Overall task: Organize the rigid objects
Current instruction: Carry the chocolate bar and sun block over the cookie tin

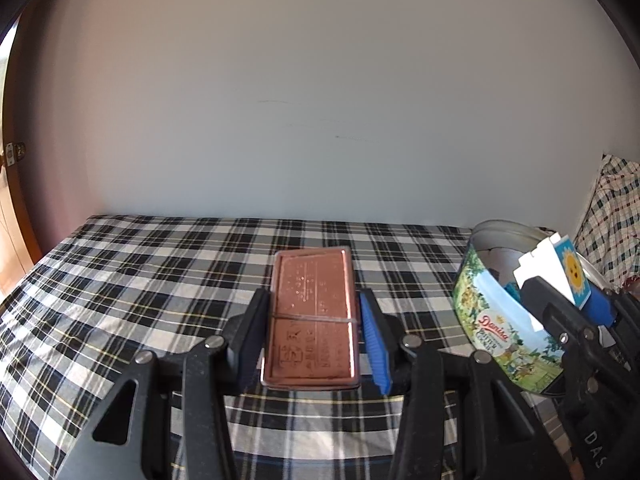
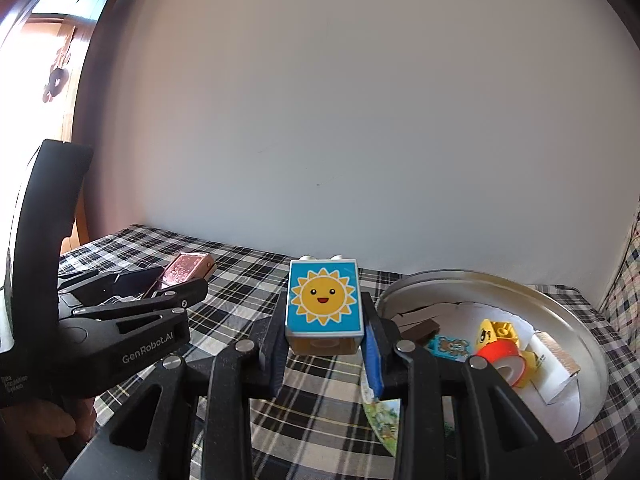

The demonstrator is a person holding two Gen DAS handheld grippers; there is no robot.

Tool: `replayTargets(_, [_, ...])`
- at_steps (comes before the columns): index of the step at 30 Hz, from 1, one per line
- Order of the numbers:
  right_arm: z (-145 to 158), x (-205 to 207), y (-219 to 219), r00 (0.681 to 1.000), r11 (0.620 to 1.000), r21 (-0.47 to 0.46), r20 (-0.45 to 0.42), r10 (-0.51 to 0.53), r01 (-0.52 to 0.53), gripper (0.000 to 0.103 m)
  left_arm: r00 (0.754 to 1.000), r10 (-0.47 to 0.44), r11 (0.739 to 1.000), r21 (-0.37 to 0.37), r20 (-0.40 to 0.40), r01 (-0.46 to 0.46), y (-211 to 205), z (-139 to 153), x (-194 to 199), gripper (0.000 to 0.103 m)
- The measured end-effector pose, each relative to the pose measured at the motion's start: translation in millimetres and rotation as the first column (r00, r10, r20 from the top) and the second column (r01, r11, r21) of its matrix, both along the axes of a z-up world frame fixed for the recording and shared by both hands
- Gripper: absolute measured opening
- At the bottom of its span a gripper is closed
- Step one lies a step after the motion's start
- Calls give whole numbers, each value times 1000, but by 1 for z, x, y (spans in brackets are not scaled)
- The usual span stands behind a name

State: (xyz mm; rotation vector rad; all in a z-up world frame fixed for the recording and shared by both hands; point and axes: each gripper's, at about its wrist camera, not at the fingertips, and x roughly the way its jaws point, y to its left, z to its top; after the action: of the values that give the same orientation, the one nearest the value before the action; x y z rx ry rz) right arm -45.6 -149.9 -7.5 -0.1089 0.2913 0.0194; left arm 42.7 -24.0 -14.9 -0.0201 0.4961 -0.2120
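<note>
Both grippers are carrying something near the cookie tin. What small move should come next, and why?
Probably carry the right gripper a little to the right, over the open cookie tin, then release. It is shut on the sun block, which sits just left of the tin's rim, and other toy blocks already lie inside. The left gripper, shut on the copper-coloured tin box, can wait.

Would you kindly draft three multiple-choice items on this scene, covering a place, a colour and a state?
1. Where is the red tape roll?
A. on the plaid cloth
B. inside the round tin
C. in a gripper

2. What colour surrounds the sun on the block?
A. blue
B. green
C. red

3. What does the left gripper hold?
A. nothing
B. the sun block
C. the copper-coloured case

Answers: 1 B, it lies among toys within the tin's wall. 2 A, a blue field frames the sun. 3 C, the case sits between its fingers.
</note>
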Motion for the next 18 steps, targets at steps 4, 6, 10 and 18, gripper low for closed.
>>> replayTargets(4, [2,-2,-8,1000,1000,1,5,-8,8,34,1000,-10,1000,5,4,10,-9,1,-2,45])
replayTargets(6, [3,-3,-10,1000,1000,2,13,-11,11,34,1000,-14,1000,6,4,14,-13,1,-3,45])
replayTargets(10, [4,-7,-14,1000,1000,-1,24,-15,15,34,1000,-21,1000,1,0,21,-19,1,-4,45])
replayTargets(18, [9,-10,-23,998,999,17,47,-29,29,34,999,-35,999,7,15,34,-31,4,-5,45])
